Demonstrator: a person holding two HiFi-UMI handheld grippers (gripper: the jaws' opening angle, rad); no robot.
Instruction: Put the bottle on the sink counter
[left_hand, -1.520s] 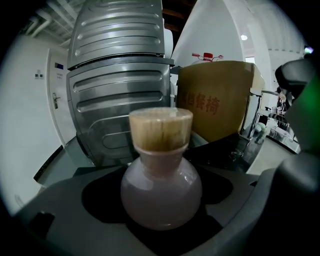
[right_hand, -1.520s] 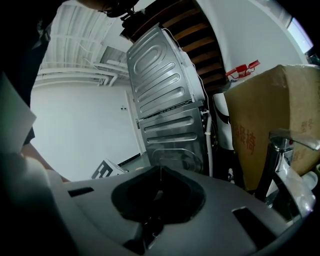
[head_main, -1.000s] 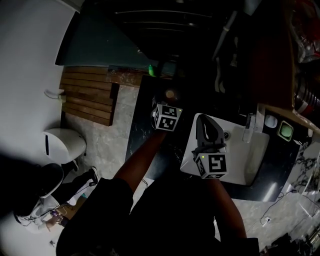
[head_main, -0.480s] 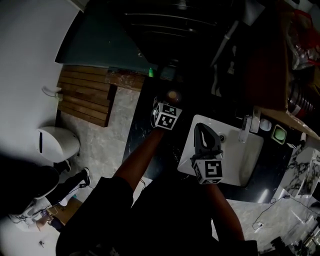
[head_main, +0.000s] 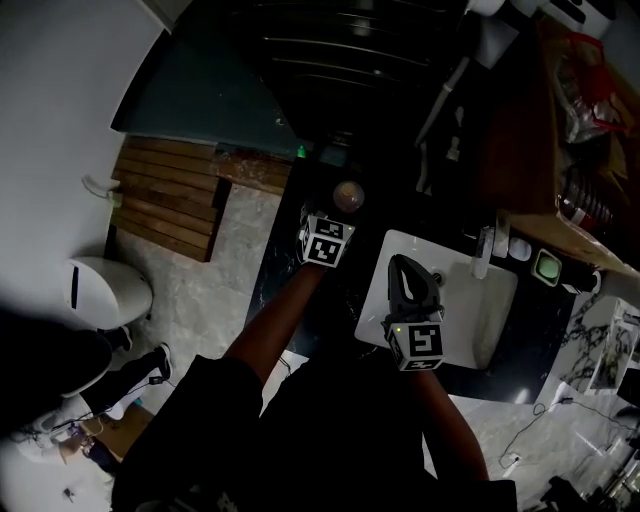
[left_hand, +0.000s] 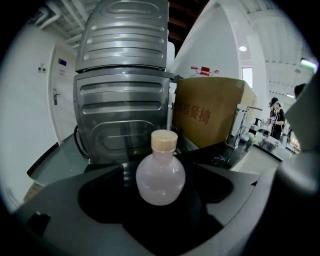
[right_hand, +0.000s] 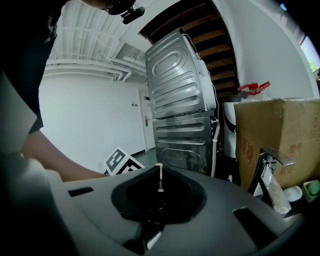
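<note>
A round pale pink bottle (left_hand: 160, 174) with a tan cap stands upright between the black jaws of my left gripper (left_hand: 160, 192), which is shut on its belly. In the head view the bottle (head_main: 347, 195) shows just beyond the left gripper (head_main: 342, 212), over the dark counter (head_main: 300, 300) left of the sink. My right gripper (head_main: 402, 266) hovers over the white sink basin (head_main: 470, 325), jaws shut with nothing between them. In the right gripper view only a thin slit shows between the jaws of that gripper (right_hand: 159, 194).
A faucet (head_main: 485, 250) stands at the sink's far rim, with a green dish (head_main: 547, 267) to its right. A ribbed steel appliance (left_hand: 122, 90) and a cardboard box (left_hand: 215, 115) rise behind the bottle. On the floor to the left are a wooden slatted mat (head_main: 165, 195) and a toilet (head_main: 100, 290).
The head view has drifted a little. The left gripper keeps its hold on the bottle at about the same spot. The right gripper has stayed over the sink.
</note>
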